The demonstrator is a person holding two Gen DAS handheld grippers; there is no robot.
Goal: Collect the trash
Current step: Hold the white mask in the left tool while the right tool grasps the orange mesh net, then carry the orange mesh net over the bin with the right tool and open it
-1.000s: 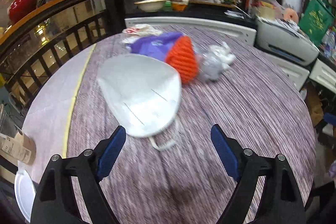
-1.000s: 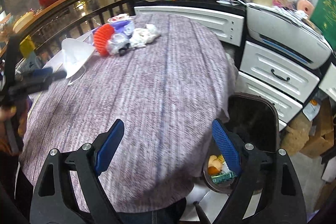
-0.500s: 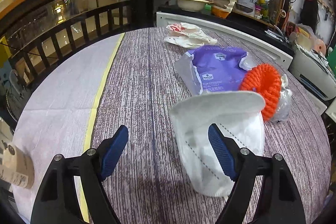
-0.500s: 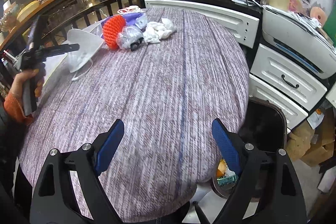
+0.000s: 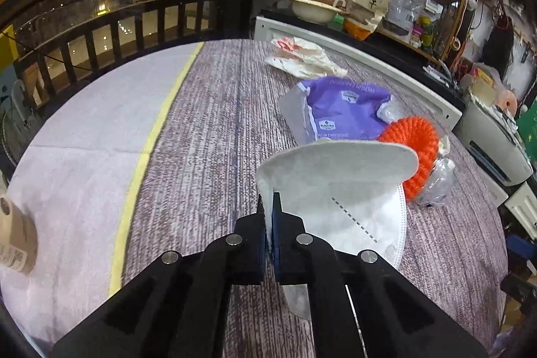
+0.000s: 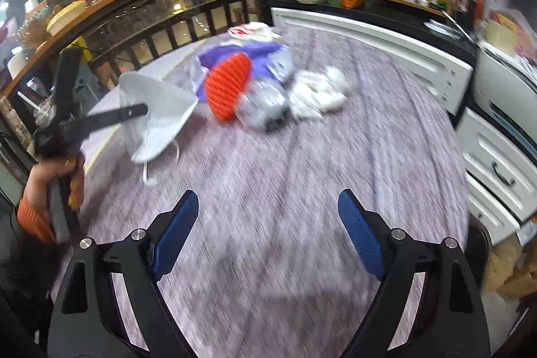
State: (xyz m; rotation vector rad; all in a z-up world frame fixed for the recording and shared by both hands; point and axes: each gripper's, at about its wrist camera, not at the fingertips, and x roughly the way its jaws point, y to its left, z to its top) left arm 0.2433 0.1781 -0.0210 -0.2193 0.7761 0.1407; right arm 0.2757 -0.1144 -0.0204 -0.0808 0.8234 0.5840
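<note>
Left tongs (image 5: 267, 207) clenched on edge of white folded fabric face mask (image 5: 339, 190); mask lifted partly off purple-grey woven worktop (image 5: 208, 156), ear loops (image 6: 157, 170) dangling. Right tongs (image 6: 266, 230) spread wide, holding nothing.

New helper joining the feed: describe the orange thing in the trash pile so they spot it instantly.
On the table, find the trash cluster near the railing side. The orange scrubber stands on edge between the purple bag and a clear wrapper, beside the mask held by the left gripper. It alone is bright orange, round and ribbed.
</note>
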